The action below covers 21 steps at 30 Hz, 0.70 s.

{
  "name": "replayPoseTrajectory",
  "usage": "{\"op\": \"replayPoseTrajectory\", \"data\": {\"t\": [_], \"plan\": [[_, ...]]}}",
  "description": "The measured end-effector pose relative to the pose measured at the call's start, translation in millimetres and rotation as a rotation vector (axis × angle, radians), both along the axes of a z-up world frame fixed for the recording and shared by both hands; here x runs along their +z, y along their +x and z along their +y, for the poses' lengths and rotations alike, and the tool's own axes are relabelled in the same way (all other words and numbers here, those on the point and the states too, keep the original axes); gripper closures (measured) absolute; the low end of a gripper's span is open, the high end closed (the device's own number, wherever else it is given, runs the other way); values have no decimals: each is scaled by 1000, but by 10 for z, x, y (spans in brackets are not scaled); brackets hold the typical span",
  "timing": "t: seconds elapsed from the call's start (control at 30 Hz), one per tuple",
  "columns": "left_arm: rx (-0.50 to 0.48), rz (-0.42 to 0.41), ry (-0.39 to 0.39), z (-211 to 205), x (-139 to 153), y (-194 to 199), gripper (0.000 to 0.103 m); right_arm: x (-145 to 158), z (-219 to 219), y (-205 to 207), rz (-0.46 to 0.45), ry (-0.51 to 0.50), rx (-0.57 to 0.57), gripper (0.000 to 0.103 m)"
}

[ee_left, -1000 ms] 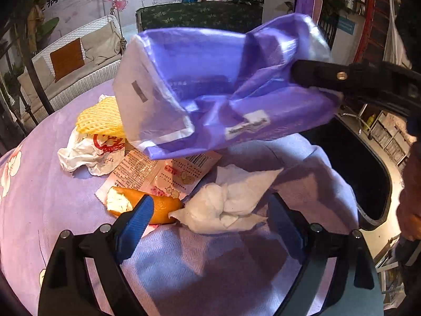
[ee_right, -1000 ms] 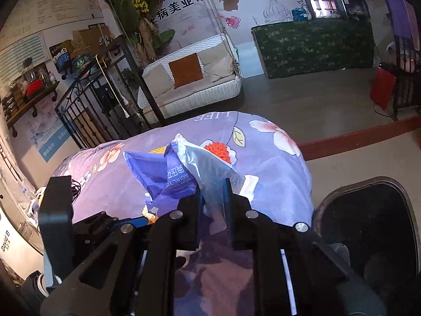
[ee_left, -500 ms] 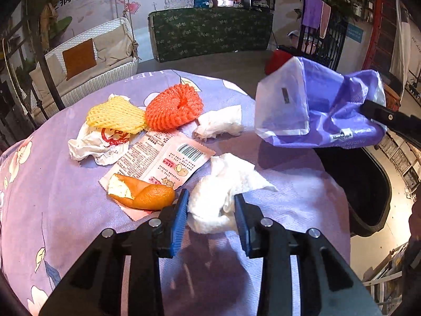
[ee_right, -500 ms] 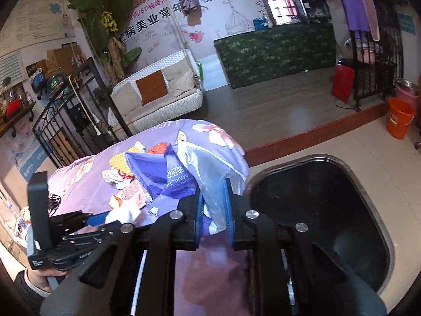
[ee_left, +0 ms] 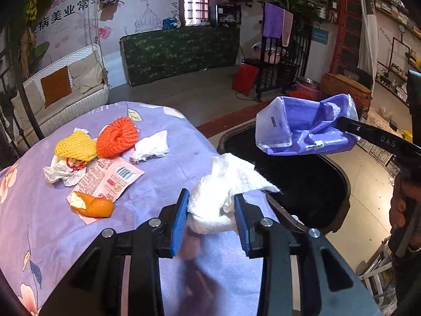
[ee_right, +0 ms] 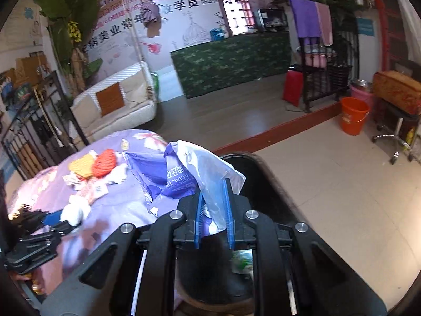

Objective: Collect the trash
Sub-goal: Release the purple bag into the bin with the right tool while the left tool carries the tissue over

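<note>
The left gripper (ee_left: 211,212) has its jaws clamped on a white tissue (ee_left: 223,187), held at the bench (ee_left: 65,237) edge right beside the black bin (ee_left: 339,181), whose open mouth is clear below. The right gripper (ee_right: 213,210) has its jaws tight on a purple bag (ee_right: 184,176) hanging over the bin's far rim. On the bench lie a peel (ee_left: 93,206), a wrapper (ee_left: 113,176), yellow net (ee_left: 75,146), orange net (ee_left: 117,141) and another tissue (ee_left: 151,146); the bin's inside is too dark to make out.

Floral-cloth table (ee_left: 52,237): foam nets, wrapper, peel, prob. tissues.
</note>
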<state>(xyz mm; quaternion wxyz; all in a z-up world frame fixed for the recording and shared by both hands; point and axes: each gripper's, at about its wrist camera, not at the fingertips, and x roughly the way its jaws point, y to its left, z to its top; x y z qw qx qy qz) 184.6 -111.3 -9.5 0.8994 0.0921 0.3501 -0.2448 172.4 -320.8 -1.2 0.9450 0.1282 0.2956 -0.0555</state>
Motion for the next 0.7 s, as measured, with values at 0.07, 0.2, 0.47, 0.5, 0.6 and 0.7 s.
{"op": "replayPoseTrajectory", "data": {"t": [0.07, 0.2, 0.47, 0.5, 0.6, 0.7], "plan": [[-20, -1, -2, -90, -8, -39, 68, -29, -44, -32, 21, -41, -26, 87], [-58, 6, -10, -265, -27, -96, 68, -150, -161, 7, 91, -100, -63, 87], [-114, 31, -4, -530, -104, -144, 68, -474, -271, 87, 216, -145, -88, 87], [-118, 37, -3, -552, -120, -137, 68, -506, -268, 90, 223, -148, -87, 87], [-125, 47, 2, -604, -157, -128, 68, -624, -261, 118, 265, -165, -81, 83], [-133, 57, 5, -643, -183, -123, 68, -694, -252, 135, 294, -172, -71, 70]]}}
